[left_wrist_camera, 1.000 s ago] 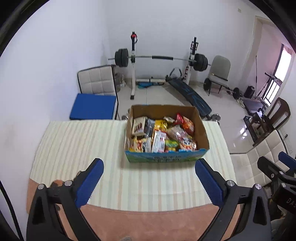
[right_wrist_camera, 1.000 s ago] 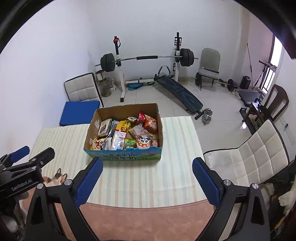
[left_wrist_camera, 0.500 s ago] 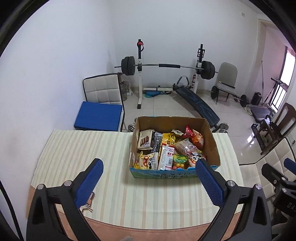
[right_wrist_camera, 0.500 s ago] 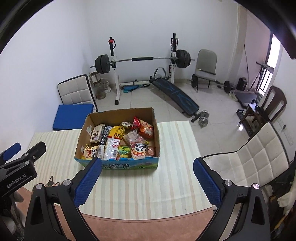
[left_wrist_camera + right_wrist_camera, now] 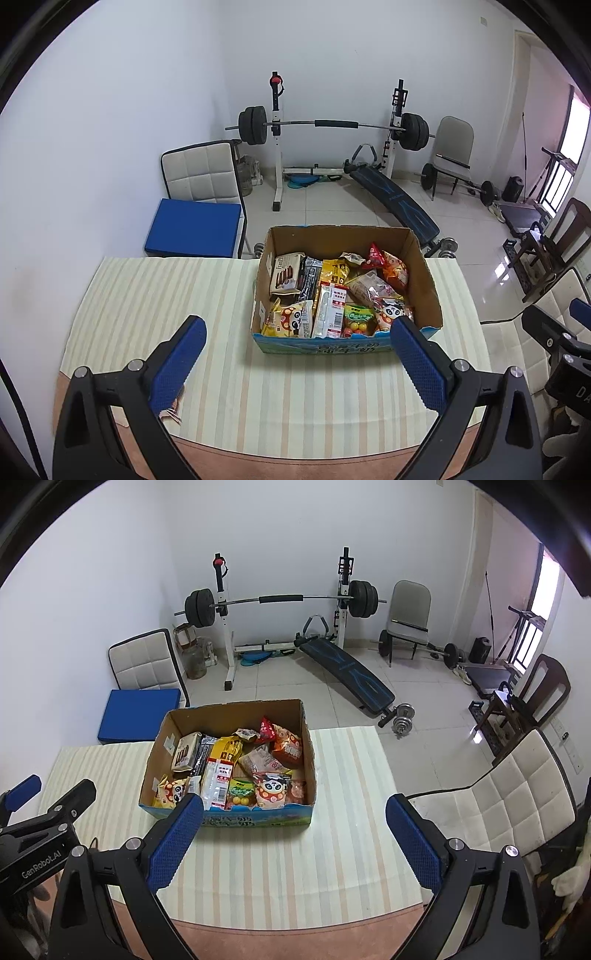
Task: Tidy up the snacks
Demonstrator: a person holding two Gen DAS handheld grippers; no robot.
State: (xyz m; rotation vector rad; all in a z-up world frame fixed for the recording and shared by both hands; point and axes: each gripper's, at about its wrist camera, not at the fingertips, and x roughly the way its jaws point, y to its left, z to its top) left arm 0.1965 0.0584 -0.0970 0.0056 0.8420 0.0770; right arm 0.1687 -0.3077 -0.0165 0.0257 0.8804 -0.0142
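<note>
An open cardboard box (image 5: 430,280) (image 5: 164,738) full of several mixed snack packets (image 5: 332,310) (image 5: 221,779) stands on the striped tablecloth (image 5: 166,291) (image 5: 343,775). My left gripper (image 5: 295,362) is open and empty, held high above the table's near side, short of the box. My right gripper (image 5: 293,838) is open and empty too, above the near edge just right of the box. The left gripper also shows at the left edge of the right wrist view (image 5: 44,797).
A white chair with a blue cushion (image 5: 192,227) stands beyond the table's far left. Another white chair (image 5: 498,805) is close to the table's right side. A barbell rack (image 5: 332,125) and bench fill the back of the room. A small object (image 5: 171,410) lies near the table's front left.
Both grippers have risen and drawn back from the table, so the box looks smaller and farther below. Both stayed open and empty.
</note>
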